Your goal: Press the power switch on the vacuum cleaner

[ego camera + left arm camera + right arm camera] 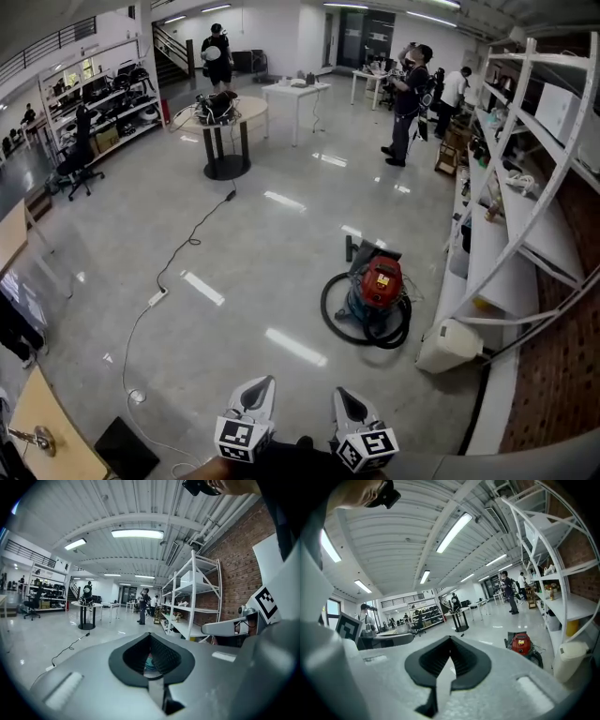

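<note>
The vacuum cleaner point(380, 284) stands on the floor a few steps ahead, right of centre, with a red top, a teal body and a black hose point(339, 319) looped around it. In the right gripper view the vacuum cleaner point(520, 643) shows small at right. My left gripper point(263, 384) and right gripper point(339, 395) are side by side at the bottom of the head view, far short of the vacuum. Both are shut with nothing between the jaws. Through the gap behind the left gripper point(150, 636) tips a teal patch shows. The right gripper point(450, 639) points left of the vacuum.
White shelving point(511, 234) runs along the brick wall at right, with a white container point(450, 345) on the floor at its foot. A power strip and cable point(157, 298) trail across the floor at left. A round table point(225, 117) and people point(408, 89) stand far back.
</note>
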The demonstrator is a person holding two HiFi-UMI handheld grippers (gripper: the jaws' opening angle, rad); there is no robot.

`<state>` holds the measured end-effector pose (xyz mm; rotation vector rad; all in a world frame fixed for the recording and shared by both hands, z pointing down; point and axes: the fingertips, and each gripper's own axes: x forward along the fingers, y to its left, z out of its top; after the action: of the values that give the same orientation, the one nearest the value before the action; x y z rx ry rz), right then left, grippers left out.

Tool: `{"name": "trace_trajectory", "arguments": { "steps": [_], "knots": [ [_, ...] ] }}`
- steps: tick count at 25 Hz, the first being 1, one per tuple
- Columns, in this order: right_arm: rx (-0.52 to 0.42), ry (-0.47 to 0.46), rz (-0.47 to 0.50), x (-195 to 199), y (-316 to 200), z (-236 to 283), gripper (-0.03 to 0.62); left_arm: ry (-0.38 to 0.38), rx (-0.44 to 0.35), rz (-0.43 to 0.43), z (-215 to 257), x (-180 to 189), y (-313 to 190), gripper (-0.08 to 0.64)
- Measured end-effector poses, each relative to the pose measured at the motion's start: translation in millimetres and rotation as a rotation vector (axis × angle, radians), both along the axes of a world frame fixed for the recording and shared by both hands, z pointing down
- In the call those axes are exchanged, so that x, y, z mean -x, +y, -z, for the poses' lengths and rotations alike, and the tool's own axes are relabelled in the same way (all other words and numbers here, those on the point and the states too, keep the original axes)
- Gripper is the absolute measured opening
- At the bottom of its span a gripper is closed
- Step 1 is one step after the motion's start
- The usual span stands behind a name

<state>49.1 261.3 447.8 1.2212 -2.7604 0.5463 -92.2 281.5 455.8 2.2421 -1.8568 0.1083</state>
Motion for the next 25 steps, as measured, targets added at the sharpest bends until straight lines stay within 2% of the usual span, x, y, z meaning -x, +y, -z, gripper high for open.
{"name": "trace_trajectory", "arguments": {
  "steps": [7, 11, 18, 25],
  "knots": [
    [0.03, -0.01, -0.086, -36, -20, -10, -0.011, -0.024, 0.015, -0.058, -2, -28, -24, 0.017],
    [0.042, 0.002, -0.131, -49, -41, -16, -0.011, -0.012, 0.033, -0.081, -11, -36, -47, 0.017],
    [0.089, 0.073, -0.227, -55, -105, -29, -0.011, 0.006, 0.033, -0.165, -12, -36, -134, 0.017],
    [0.085, 0.098, -0.307, -40, -183, -15, -0.011, 0.039, 0.015, -0.231, 0, -20, -227, 0.017]
  ]
}}
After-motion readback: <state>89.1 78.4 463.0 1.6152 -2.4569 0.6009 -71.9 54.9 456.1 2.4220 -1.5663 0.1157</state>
